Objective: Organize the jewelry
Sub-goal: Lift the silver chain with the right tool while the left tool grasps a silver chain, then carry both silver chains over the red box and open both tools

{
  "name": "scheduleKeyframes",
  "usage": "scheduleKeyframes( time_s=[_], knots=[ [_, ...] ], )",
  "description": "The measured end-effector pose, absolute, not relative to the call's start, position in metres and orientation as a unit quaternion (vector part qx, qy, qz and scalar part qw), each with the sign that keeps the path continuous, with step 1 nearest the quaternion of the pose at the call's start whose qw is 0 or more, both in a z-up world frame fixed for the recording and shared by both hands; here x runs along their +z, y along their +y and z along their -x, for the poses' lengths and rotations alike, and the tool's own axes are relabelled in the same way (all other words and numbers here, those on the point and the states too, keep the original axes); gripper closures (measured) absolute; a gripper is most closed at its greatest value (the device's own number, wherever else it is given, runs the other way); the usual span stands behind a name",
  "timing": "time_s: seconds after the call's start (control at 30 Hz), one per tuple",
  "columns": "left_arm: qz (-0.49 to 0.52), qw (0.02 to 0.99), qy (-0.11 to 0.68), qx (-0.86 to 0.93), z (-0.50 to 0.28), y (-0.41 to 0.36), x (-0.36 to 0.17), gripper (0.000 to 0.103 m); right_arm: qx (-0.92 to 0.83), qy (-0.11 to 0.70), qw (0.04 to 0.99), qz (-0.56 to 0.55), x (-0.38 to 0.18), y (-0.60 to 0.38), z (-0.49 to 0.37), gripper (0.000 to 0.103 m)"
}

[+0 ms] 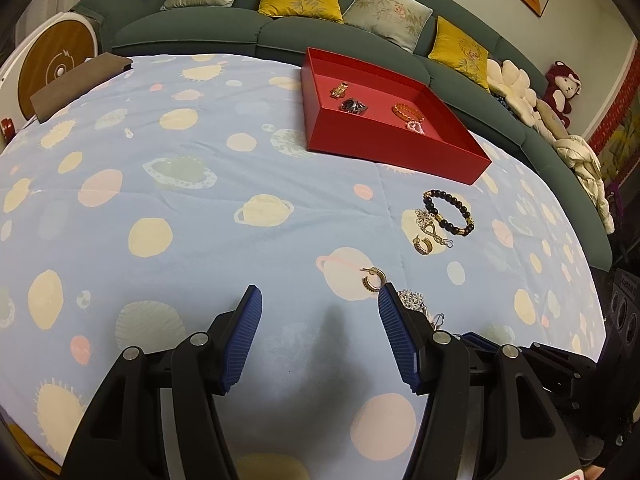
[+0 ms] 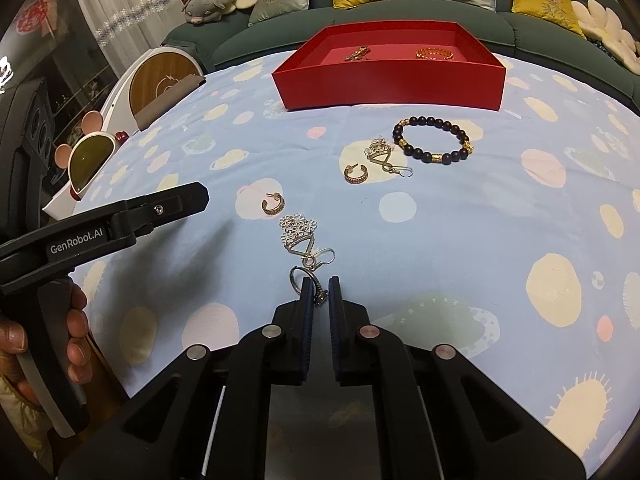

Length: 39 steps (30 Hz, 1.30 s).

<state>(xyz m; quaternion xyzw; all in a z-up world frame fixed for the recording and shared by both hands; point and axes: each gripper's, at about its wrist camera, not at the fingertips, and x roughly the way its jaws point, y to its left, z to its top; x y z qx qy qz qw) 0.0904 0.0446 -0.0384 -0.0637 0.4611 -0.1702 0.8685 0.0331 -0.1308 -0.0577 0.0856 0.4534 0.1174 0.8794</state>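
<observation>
My right gripper point(image 2: 320, 285) is shut on a silver ring point(image 2: 299, 280), whose stone sits pinched between the blue pads just above the planet-print cloth. Just beyond it lie a silver filigree earring point(image 2: 298, 236) and a gold hoop earring point(image 2: 273, 204). Further off are a second hoop point(image 2: 355, 174), a second silver earring point(image 2: 384, 156) and a dark bead bracelet point(image 2: 434, 140). The red box point(image 2: 392, 84) at the far edge holds several pieces. My left gripper point(image 1: 320, 300) stands open over bare cloth, with a hoop earring point(image 1: 374, 279) by its right finger. The bracelet point(image 1: 450, 210) and red box point(image 1: 400, 156) lie ahead to the right.
A green sofa point(image 1: 280, 32) with yellow and grey cushions curves behind the table. White-framed sunglasses point(image 2: 86, 160) and a round white and wooden device point(image 2: 160, 76) sit off the table's left edge. A hand point(image 2: 76, 332) holds the left gripper's handle at far left in the right wrist view.
</observation>
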Motion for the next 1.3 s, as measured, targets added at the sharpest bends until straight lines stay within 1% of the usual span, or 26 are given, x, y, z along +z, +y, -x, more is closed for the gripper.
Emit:
scheduleKeyframes(
  time_s=[0.3, 0.57, 0.63, 0.7, 0.77, 0.83, 0.9, 1.0, 1.3],
  knots=[
    [0.061, 0.855, 0.474, -0.203, -0.087, 0.008, -0.042, 0.045, 0.085, 0.447, 0.885, -0.101, -0.047, -0.158, -0.012, 0.096],
    [0.032, 0.844, 0.489, -0.219, -0.084, -0.044, -0.057, 0.045, 0.064, 0.443, 0.886, -0.119, -0.044, -0.182, -0.001, 0.096],
    [0.018, 0.846, 0.488, -0.213, -0.083, -0.052, -0.06, 0.046, 0.063, 0.442, 0.886, -0.123, -0.044, -0.184, 0.0, 0.096],
    [-0.005, 0.854, 0.478, -0.204, -0.079, -0.058, -0.061, 0.053, 0.063, 0.44, 0.887, -0.127, -0.044, -0.187, 0.001, 0.096],
    [-0.02, 0.86, 0.47, -0.199, -0.077, -0.06, -0.063, 0.064, 0.063, 0.438, 0.887, -0.131, -0.044, -0.189, 0.002, 0.096],
    [-0.026, 0.864, 0.465, -0.194, -0.076, -0.058, -0.063, 0.085, 0.063, 0.436, 0.888, -0.133, -0.044, -0.191, 0.002, 0.096],
    [-0.021, 0.862, 0.467, -0.195, -0.077, -0.053, -0.063, 0.094, 0.063, 0.435, 0.888, -0.136, -0.044, -0.192, 0.003, 0.096],
    [-0.012, 0.859, 0.471, -0.2, -0.078, -0.048, -0.062, 0.096, 0.065, 0.431, 0.89, -0.136, -0.041, -0.191, 0.003, 0.096],
    [0.01, 0.86, 0.462, -0.216, -0.066, -0.034, -0.043, 0.096, 0.074, 0.417, 0.896, -0.137, -0.03, -0.188, 0.006, 0.096]
  ],
)
